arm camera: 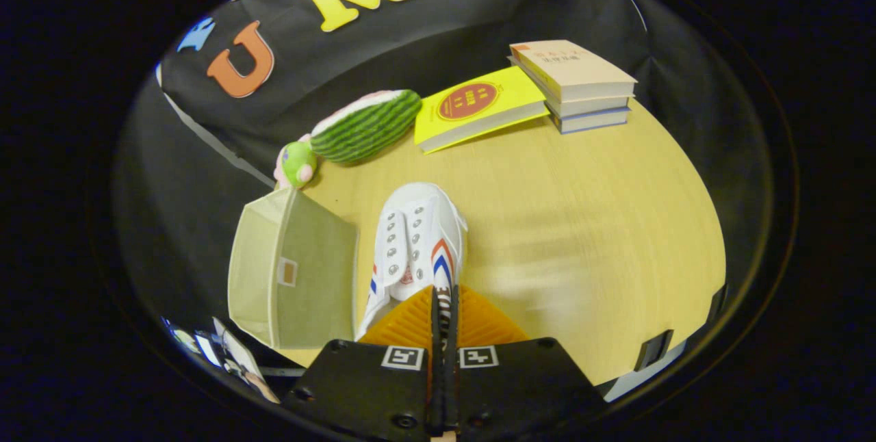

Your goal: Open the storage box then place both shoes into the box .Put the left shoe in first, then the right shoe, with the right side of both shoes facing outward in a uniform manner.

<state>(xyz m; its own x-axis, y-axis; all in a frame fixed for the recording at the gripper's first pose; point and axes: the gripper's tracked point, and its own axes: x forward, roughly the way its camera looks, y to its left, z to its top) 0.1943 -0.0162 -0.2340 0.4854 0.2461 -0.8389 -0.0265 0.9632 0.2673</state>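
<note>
Tool [443,312] clamped on shoe [417,247] heel; storage box [294,278] just beside.

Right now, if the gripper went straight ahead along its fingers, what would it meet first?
The gripper is already shut on the white shoe. Going on, the line runs past its toe over bare table, probably toward the yellow book; depth is unclear.

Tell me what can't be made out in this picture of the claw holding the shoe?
- Shoe: its heel end is covered by the claw, whose fingers are pinched on it.
- Storage box: its interior faces away, so any contents are hidden.
- Plush toy: mostly hidden behind the box and the watermelon pillow.
- Yellow book: cover print too small to read.
- Table: a patch right of the shoe is blurred.
</note>
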